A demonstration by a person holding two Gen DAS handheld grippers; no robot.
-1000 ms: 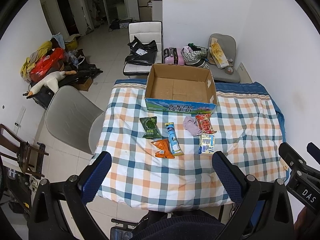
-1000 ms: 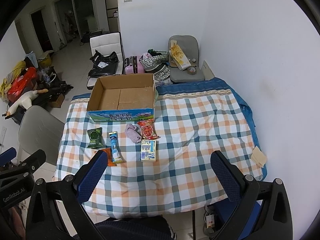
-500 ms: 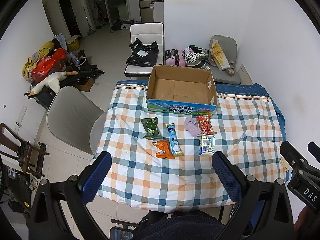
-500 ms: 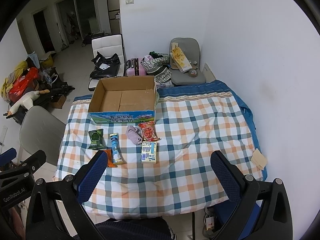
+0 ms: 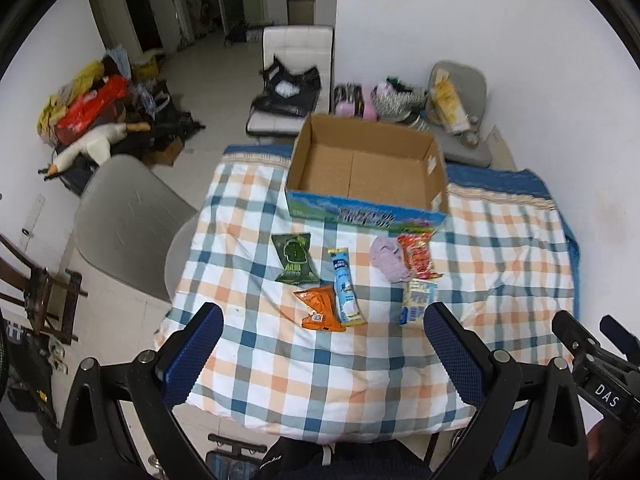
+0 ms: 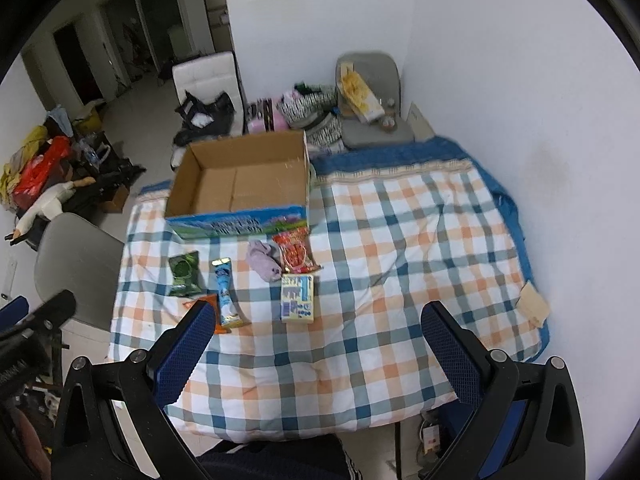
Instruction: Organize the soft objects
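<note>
1. The left tongs (image 5: 322, 344) are spread wide, their blue-padded fingers (image 5: 192, 354) apart with nothing between them, touching nothing.
2. The right tongs (image 6: 318, 346) are likewise spread wide and hold nothing.
3. Both tongs hang high above the near edge of the desk (image 5: 500, 248), which is covered by a checked cloth, and look down and forward over it.
4. An open cardboard box (image 5: 366, 170) stands at the far side of the desk, its inside bare.
5. Just in front of the box lie the soft things in a loose row: a green packet (image 5: 295, 257), a blue tube packet (image 5: 346, 286), an orange packet (image 5: 320, 307) touching the tube's left edge, a purple cloth (image 5: 387, 258), a red packet (image 5: 416, 254) against the cloth, and a yellow-and-blue packet (image 5: 418, 302) just nearer than those two.
6. A grey chair (image 5: 124, 216) stands at the desk's left side; a white chair (image 5: 298, 46) carrying black bags stands beyond the box.
</note>
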